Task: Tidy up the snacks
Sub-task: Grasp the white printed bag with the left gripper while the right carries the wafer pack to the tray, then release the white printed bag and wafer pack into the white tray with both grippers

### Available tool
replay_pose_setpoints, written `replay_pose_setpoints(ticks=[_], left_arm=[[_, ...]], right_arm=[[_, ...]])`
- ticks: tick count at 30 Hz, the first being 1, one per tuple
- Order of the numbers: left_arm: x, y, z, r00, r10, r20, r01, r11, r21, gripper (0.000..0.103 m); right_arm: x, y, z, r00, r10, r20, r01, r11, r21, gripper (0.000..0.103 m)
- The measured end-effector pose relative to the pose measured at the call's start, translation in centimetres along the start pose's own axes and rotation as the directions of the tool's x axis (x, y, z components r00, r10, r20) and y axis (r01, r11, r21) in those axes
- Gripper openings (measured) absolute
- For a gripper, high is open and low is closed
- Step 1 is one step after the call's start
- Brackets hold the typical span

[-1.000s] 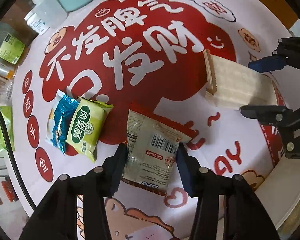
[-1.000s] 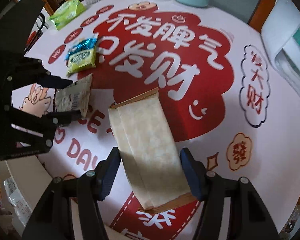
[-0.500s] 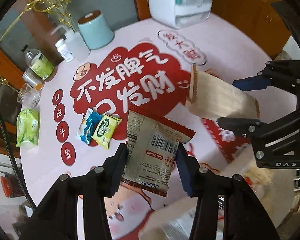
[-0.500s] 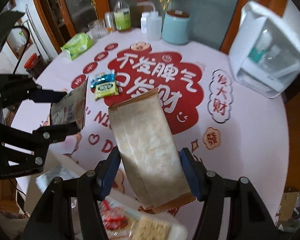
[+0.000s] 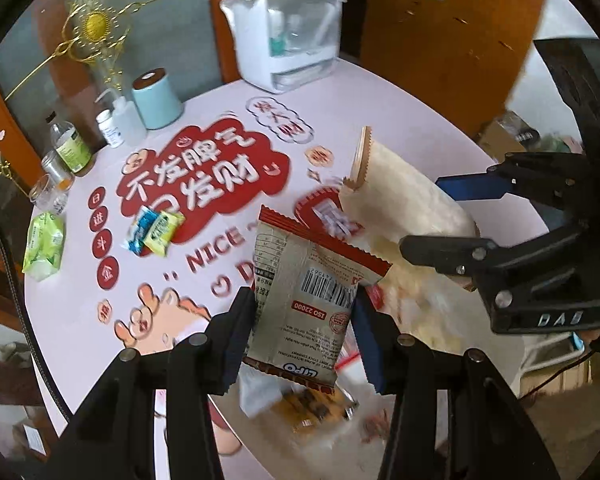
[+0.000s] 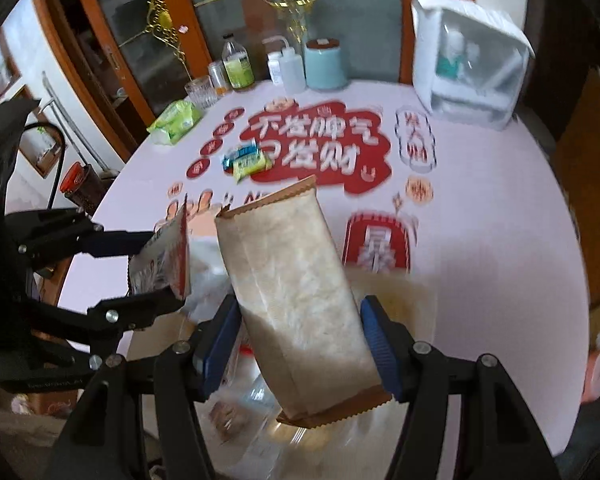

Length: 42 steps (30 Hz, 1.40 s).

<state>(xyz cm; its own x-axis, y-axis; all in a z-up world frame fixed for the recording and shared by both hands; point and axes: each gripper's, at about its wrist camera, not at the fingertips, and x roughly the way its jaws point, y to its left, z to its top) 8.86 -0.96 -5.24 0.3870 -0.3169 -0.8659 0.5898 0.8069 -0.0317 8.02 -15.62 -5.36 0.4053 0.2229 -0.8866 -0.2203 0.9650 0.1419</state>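
Both packets have risen off the table: the left gripper (image 5: 304, 320) clamps the beige red-edged snack packet (image 5: 308, 300), the right gripper (image 6: 300, 336) holds the long tan paper-look packet (image 6: 296, 292), near a blurred container of snacks (image 5: 320, 408), so dropping comes next

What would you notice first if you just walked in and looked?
The big red speech-bubble design with white Chinese writing fills the middle of the round table. In front of it, the left gripper holds a barcoded snack packet and the right gripper a long tan packet, both lifted off the table.
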Motion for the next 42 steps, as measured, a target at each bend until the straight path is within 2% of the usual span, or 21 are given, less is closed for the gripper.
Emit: replay_pose_setpoints(ticks=[5, 11, 28, 30, 32, 33, 34, 42], left_arm=[[0.4, -1.8, -4.3, 0.998, -0.027, -0.051, 0.029, 0.999, 0.030, 0.047], [1.4, -2.6, -7.6, 0.994, -0.031, -0.103, 0.035, 0.999, 0.035, 0.047], [1.0, -2.4, -9.3, 0.992, -0.064, -0.107, 0.066, 0.998, 0.007, 0.049], [1.1, -2.3, -9.4, 0.991, -0.074, -0.110, 0.075, 0.997, 0.000, 0.053], [1.2, -2.4, -9.4, 0.990, -0.081, -0.112, 0.082, 0.997, 0.000, 0.068], [1.2, -2.4, -9.4, 0.991, -0.076, -0.108, 0.077, 0.997, 0.001, 0.079], [1.1, -2.5, -9.4, 0.992, -0.072, -0.103, 0.073, 0.997, 0.002, 0.083], [0.9, -2.0, -9.7, 0.992, -0.067, -0.104, 0.067, 0.998, -0.005, 0.083]], right_arm=[[1.4, 1.1, -2.6, 0.998, -0.010, -0.060, 0.013, 0.999, 0.044, 0.062], [2.3, 3.0, -3.6, 0.995, -0.005, -0.095, 0.010, 0.999, 0.053, 0.062], [2.6, 5.9, -4.1, 0.991, -0.020, -0.130, 0.026, 0.999, 0.043, 0.063], [2.8, 6.1, -4.2, 0.990, -0.032, -0.140, 0.039, 0.998, 0.043, 0.063], [2.8, 6.1, -4.3, 0.989, -0.037, -0.143, 0.044, 0.998, 0.049, 0.063], [2.8, 6.1, -4.3, 0.989, -0.037, -0.143, 0.044, 0.998, 0.051, 0.063], [2.8, 6.1, -4.4, 0.989, -0.037, -0.142, 0.045, 0.998, 0.054, 0.063], [2.3, 6.4, -4.0, 0.990, -0.052, -0.128, 0.059, 0.997, 0.054, 0.063]])
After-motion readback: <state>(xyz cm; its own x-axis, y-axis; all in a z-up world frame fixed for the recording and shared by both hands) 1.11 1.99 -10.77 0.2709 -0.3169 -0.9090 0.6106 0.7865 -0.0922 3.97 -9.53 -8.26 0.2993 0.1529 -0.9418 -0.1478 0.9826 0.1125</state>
